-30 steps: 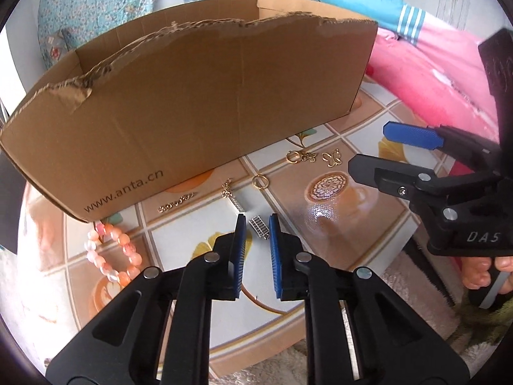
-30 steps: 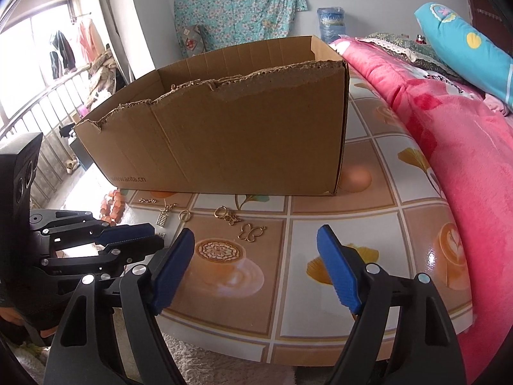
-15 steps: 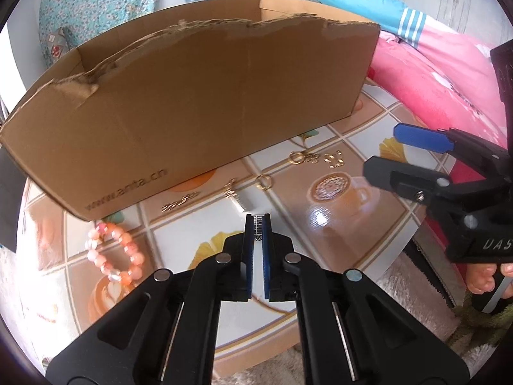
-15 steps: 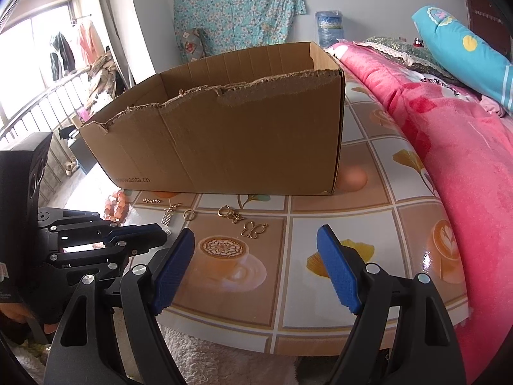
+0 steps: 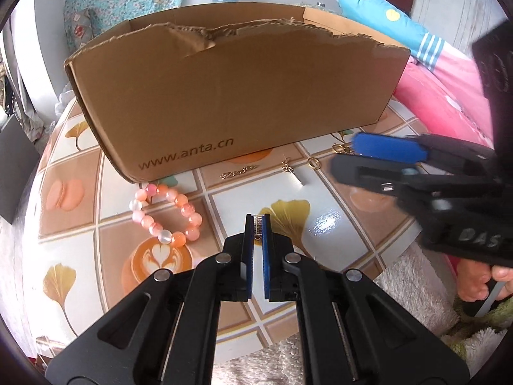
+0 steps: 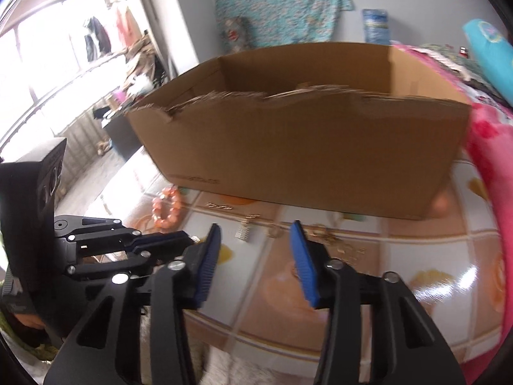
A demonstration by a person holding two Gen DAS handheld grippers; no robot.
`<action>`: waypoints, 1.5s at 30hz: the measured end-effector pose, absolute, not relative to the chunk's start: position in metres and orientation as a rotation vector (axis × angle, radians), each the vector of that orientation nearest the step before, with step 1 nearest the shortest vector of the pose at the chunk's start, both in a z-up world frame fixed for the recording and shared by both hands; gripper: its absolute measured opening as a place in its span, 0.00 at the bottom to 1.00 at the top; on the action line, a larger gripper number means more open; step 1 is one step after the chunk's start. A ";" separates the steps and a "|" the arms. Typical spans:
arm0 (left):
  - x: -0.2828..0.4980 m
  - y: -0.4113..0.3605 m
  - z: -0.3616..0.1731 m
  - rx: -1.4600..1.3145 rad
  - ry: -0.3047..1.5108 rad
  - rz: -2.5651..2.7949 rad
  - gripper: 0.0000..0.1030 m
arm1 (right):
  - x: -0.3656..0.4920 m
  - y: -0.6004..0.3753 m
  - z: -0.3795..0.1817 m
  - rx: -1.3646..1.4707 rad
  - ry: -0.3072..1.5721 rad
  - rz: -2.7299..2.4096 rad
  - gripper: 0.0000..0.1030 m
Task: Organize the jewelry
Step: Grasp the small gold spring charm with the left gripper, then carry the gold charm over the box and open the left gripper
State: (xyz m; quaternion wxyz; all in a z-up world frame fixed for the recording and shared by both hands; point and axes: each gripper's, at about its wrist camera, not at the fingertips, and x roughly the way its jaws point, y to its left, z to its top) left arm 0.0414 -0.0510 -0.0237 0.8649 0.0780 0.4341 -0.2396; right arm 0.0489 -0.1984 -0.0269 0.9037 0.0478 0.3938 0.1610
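Observation:
My left gripper (image 5: 257, 221) is shut on a small silver clip-like jewelry piece (image 5: 257, 228), held above the tiled table (image 5: 336, 224). It also shows in the right wrist view (image 6: 189, 240). My right gripper (image 6: 255, 240) is open and empty, above the gold pieces; in the left wrist view it (image 5: 352, 157) is at the right. On the table lie a pink bead bracelet (image 5: 166, 211), a gold chain (image 5: 239, 171), a silver-gold pendant (image 5: 290, 173), a gold ring (image 5: 313, 162) and gold charms (image 6: 323, 234). The open cardboard box (image 5: 237, 96) stands behind them.
A pink blanket (image 5: 449, 96) and blue pillow (image 5: 394, 22) lie right of the table. A white fluffy rug (image 5: 407, 292) is below the table's front edge. The right wrist view is motion-blurred.
My left gripper closed on the silver piece and lifted it off the table, shifting left. My right gripper moved left over the gold pieces and narrowed its opening.

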 end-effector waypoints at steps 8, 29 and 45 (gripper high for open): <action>0.043 -0.049 -0.026 0.148 0.889 -0.533 0.04 | 0.069 -0.174 -0.040 0.028 0.876 0.340 0.24; 0.037 -0.025 -0.012 0.081 0.826 -0.558 0.04 | 0.058 -0.175 -0.015 -0.005 0.828 0.310 0.03; 0.050 -0.020 0.105 0.031 0.568 -0.684 0.04 | 0.055 -0.209 0.103 0.066 0.561 0.400 0.03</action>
